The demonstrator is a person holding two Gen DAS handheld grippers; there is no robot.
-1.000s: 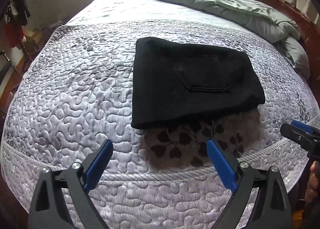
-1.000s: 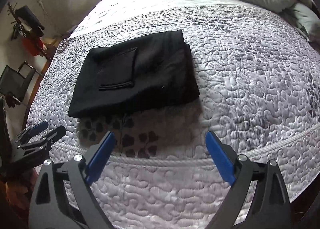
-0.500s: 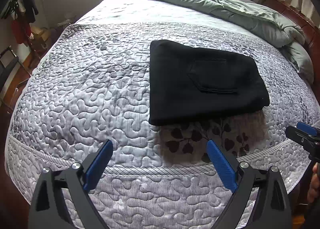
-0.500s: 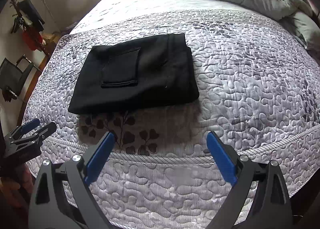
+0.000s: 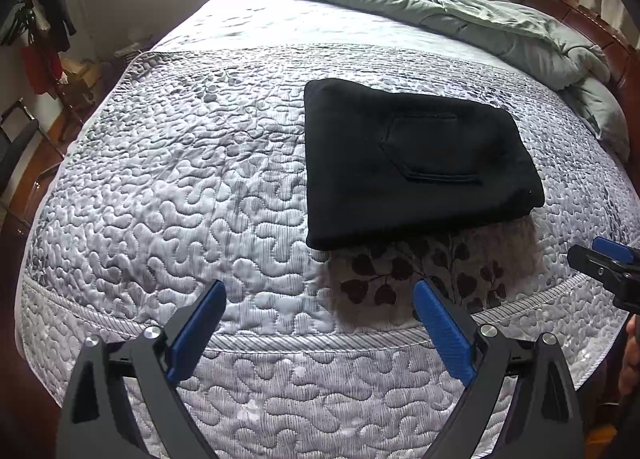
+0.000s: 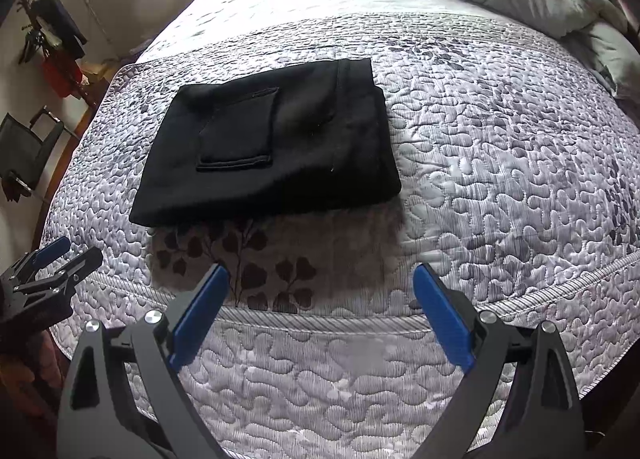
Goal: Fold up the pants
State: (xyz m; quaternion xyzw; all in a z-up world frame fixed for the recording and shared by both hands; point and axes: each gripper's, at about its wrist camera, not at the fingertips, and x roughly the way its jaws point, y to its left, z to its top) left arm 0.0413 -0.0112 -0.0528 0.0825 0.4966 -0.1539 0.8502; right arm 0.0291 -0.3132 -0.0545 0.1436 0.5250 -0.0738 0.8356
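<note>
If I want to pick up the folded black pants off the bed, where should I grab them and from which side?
Probably the near edge of the pants, coming in low from the foot of the bed. That edge faces both open claws and lies flat; clamping the whole stacked thickness should keep the fold together.

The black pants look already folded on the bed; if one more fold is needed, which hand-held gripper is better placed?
Probably the right hand-held gripper: the folded pants lie almost straight ahead of its open jaws. From the left hand-held gripper, also open, they sit off to the right. Both hover clear of them.
</note>
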